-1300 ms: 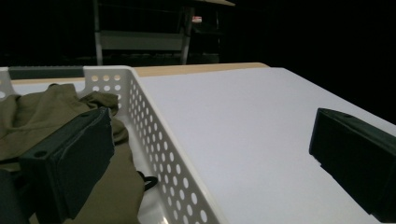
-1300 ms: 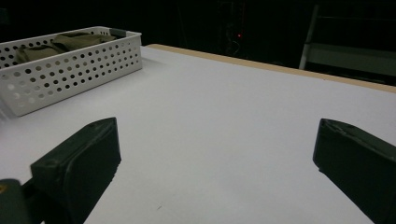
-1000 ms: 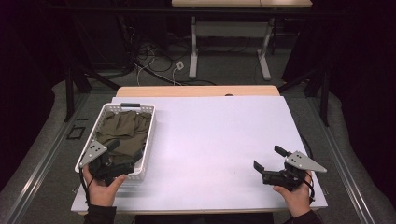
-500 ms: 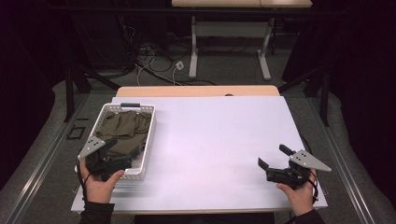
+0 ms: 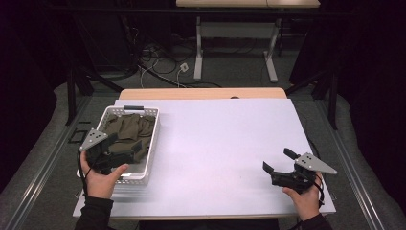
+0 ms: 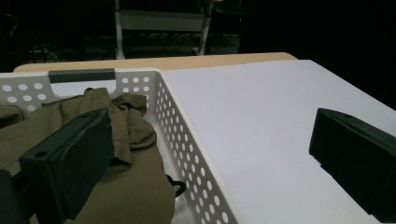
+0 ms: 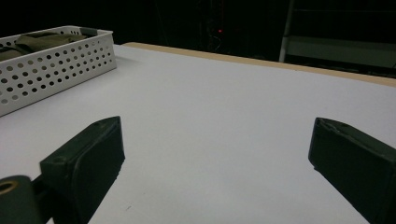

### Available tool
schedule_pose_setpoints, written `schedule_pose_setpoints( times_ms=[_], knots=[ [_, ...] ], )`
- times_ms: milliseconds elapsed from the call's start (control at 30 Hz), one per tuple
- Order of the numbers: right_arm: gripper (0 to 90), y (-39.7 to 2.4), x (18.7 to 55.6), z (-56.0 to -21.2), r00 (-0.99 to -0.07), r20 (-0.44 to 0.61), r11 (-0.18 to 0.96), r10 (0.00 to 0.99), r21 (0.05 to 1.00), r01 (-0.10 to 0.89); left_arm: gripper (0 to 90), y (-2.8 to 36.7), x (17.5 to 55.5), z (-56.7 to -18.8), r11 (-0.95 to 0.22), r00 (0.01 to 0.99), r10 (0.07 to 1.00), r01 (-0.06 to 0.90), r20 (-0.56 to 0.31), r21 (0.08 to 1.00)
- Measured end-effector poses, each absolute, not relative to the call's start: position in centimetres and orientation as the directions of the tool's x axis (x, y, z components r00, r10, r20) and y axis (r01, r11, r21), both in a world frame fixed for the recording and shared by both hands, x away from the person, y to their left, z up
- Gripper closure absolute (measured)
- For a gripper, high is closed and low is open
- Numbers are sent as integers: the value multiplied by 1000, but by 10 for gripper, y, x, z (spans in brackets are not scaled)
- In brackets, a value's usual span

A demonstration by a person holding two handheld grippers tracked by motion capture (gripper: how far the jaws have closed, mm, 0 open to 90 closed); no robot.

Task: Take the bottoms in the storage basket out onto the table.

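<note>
Garment: olive cloth (image 6: 116, 186) lying bunched in the white basket (image 5: 149, 148) at the table's left.
Left gripper (image 5: 125, 149): jaws wide, straddling the basket's right wall.
Right gripper (image 5: 276, 168): jaws wide, holding nothing, over bare table (image 5: 220, 139).
Risk: closing now would likely pinch the wall, or drag the basket.

Worktop (image 5: 215, 143): white rectangular surface, wooden edge strip along the far side.
Basket (image 5: 148, 143): white perforated plastic, resting on the worktop's left portion near the front-left corner.
Basket contents: olive-green garment (image 5: 129, 129), crumpled.
</note>
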State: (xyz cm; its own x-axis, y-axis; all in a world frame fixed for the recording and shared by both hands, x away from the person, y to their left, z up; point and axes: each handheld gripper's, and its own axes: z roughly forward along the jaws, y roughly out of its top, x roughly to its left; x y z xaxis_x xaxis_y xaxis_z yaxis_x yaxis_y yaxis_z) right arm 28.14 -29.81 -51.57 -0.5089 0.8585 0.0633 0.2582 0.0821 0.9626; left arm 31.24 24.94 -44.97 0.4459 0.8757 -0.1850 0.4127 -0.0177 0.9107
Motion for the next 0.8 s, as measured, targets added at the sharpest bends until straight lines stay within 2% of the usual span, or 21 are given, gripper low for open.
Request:
schedule_pose_setpoints(
  times_ms=[800],
  knots=[
    [34,-295,284,-518,-519,84,70,851,960,270,2,256,344,-430,-125,396,911,522,-110,844]
  ],
)
